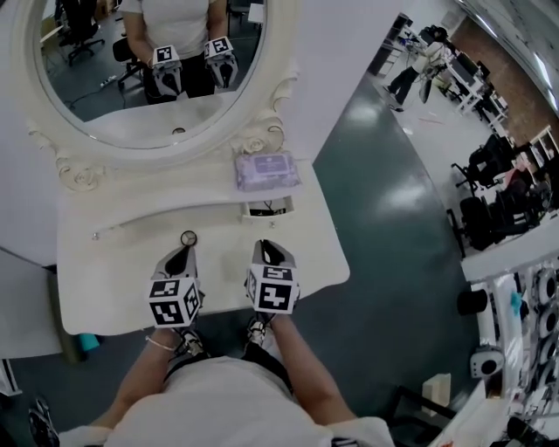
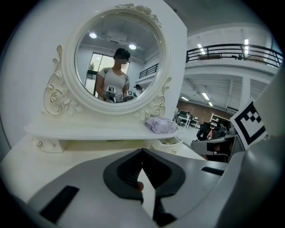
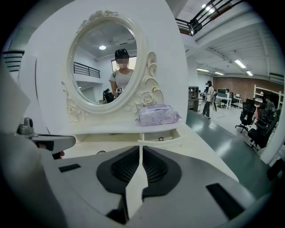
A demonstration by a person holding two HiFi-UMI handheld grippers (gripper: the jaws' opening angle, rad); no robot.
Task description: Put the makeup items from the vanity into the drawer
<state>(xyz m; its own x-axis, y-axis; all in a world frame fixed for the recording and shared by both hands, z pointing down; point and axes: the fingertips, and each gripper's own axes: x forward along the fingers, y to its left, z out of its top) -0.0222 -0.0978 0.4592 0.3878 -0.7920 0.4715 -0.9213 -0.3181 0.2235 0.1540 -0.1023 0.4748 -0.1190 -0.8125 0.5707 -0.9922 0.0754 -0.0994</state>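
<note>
Left gripper [image 1: 186,256] and right gripper [image 1: 269,253] hang side by side over the vanity [image 1: 113,279] tabletop's front.

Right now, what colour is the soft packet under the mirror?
Pale lilac soft packet, best in the right gripper view.

Setting: open-plan office hall. Evidence, right of and beyond the fingers [image 3: 196,178] of the right gripper [image 3: 140,150]: dark-green floor [image 3: 220,138], black office chairs [image 3: 247,118], desks [image 1: 467,83], a standing person [image 3: 208,99]. Above the fingers: ceiling strip lights [image 3: 240,63], mezzanine railing [image 3: 209,13].
</note>
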